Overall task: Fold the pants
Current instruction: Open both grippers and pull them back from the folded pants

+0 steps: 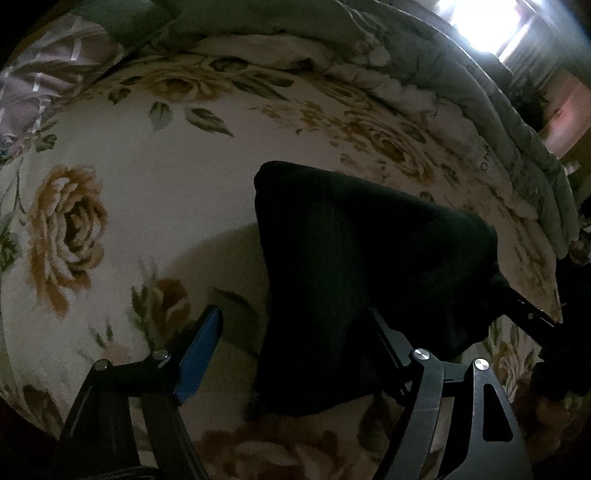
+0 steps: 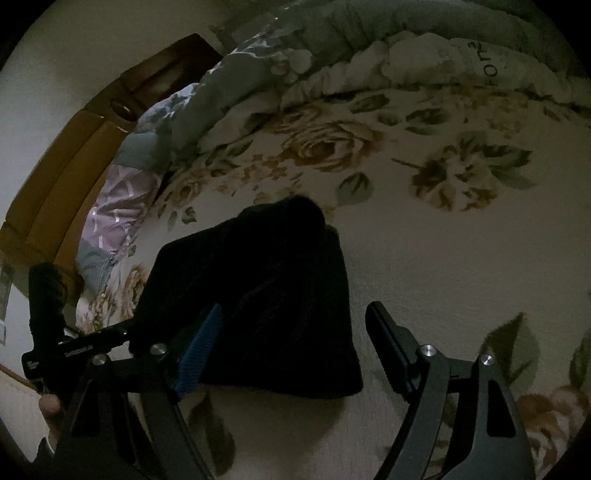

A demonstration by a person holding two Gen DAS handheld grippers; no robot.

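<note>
The pants (image 1: pixel 354 280) lay folded into a compact dark bundle on the flowered bedspread (image 1: pixel 140 177), near the front edge of the bed and well short of the bunched quilt (image 1: pixel 461 74) along the far side. From the left wrist camera the bundle sat between the fingers of the left gripper (image 1: pixel 291 325) and partly covered the right-hand finger, while the blue-padded finger (image 1: pixel 201 354) stood clear of the cloth over bare bedspread; the jaws stood wide and released, with no pad pressing on the fabric. From the right wrist camera the same bundle lay toward the left of the right gripper (image 2: pixel 295 325), its lower edge running behind the blue pad of one finger (image 2: pixel 199 354), and the other finger (image 2: pixel 388 343) hung apart from it over plain cream fabric; these jaws too were spread and let go, gripping nothing. At the left edge of that view the other gripper's black frame showed beside the bundle. A purple patterned pillow (image 2: pixel 118 210) lay at the head of the bed against a brown wooden headboard (image 2: pixel 74 166), and bright light came through a window (image 1: pixel 484 22) beyond the quilt.
</note>
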